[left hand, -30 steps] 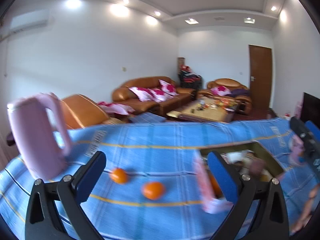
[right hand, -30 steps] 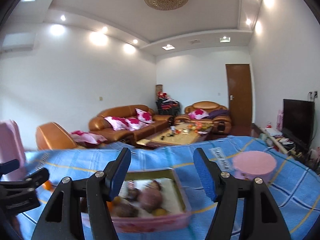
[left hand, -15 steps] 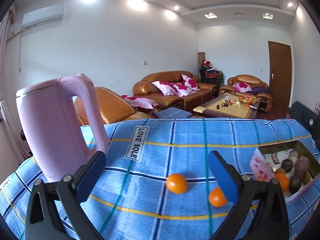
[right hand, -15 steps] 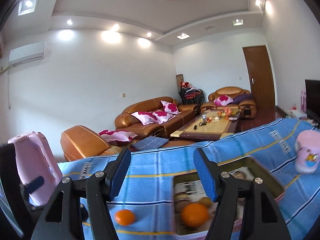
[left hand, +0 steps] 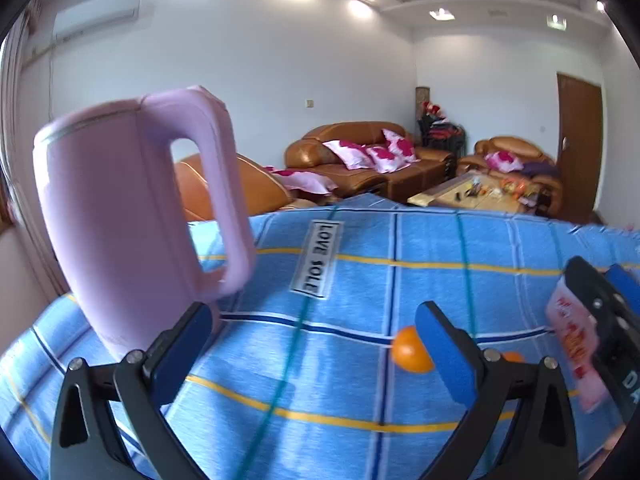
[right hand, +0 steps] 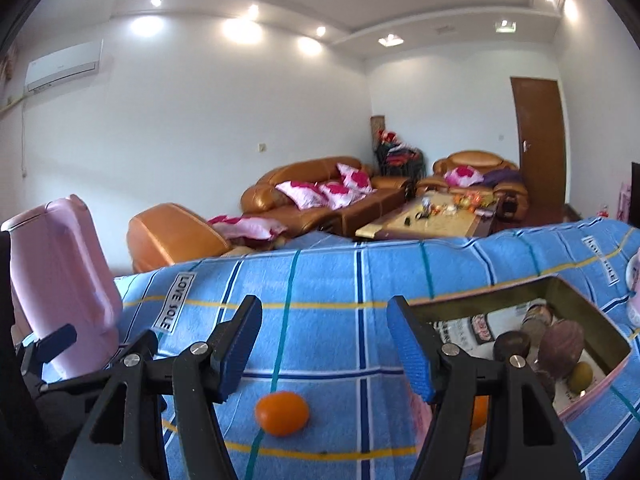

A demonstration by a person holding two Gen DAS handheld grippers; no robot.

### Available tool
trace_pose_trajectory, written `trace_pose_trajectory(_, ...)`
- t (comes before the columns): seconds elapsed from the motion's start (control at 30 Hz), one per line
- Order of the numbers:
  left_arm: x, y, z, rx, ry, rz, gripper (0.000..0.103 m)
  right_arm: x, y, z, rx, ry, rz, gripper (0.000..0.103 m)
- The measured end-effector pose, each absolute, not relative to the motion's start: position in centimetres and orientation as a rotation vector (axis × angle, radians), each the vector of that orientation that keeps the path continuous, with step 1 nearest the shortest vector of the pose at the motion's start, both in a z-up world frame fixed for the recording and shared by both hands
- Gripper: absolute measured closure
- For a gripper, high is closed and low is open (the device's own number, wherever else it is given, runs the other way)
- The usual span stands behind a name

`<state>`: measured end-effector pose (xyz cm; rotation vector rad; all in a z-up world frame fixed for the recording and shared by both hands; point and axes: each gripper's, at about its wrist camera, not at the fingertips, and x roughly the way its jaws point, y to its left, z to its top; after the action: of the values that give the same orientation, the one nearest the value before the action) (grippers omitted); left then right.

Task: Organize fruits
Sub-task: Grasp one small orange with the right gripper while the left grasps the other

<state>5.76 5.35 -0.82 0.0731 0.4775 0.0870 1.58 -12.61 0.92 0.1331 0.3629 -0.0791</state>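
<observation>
**Both tongs spread, nothing held; oranges loose on cloth**

Right gripper (right hand: 324,344) is seen w/ jaws apart, abt half spread, nothing gripped. An orange (right hand: 282,413) lies on the blue checked cloth (right hand: 320,280) in the gap between its fingers, untouched by the pads. To the right, just beside the right finger, a pink-rimmed tray (right hand: 592,316) is seen w/ dark fruits (right hand: 560,342) & a small yellow-green one inside; an orange patch shows behind that finger at the tray's near edge, too hidden to be placed.

Left gripper (left hand: 314,348) is likewise wide apart & empty. An orange (left hand: 408,354) is partly hidden behind its right finger; a second orange (left hand: 513,357) peeks out further right. A pink kettle (left hand: 132,216) stands upright on the cloth by its left finger; contact can't be told.
</observation>
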Motion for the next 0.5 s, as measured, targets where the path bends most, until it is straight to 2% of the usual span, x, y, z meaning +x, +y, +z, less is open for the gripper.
trace_pose_trajectory(0.13,7.2,6.2,-1.4,0.137,0.538,0.142,0.0,2.5,-11.7,0.1,0.082,0.475,-0.031,0.036)
trace_pose_trajectory(0.37,8.6,9.8,-2.1,0.046,0.613,0.226,0.0,4.9,-10.5,-2.0,0.053,0.672,0.074,0.036)
trace_pose_trajectory(0.5,8.5,9.6,-2.2,0.051,0.616,0.211,0.0,5.7,-10.7,-2.8,0.074,0.723,0.099,0.037)
